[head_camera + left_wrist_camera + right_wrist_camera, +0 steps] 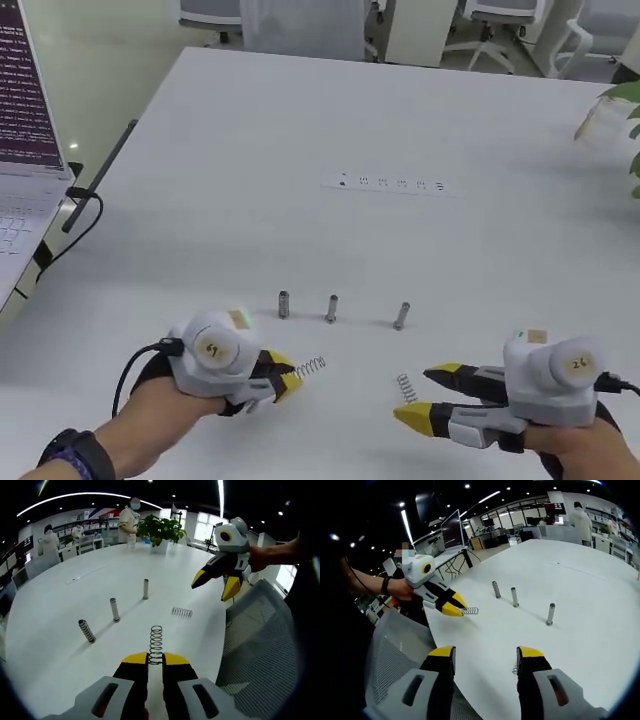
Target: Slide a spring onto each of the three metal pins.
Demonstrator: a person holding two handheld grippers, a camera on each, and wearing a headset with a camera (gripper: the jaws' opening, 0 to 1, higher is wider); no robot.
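Observation:
Three metal pins stand in a row on the white table. The left pin wears a spring. The middle pin and right pin are bare. My left gripper is shut on one end of a spring, in front of the left pin. My right gripper is open, its jaws either side of a loose spring lying on the table.
A power strip lies further back on the table. A laptop and a black cable are at the left edge. A plant stands at the far right. Office chairs stand beyond the table.

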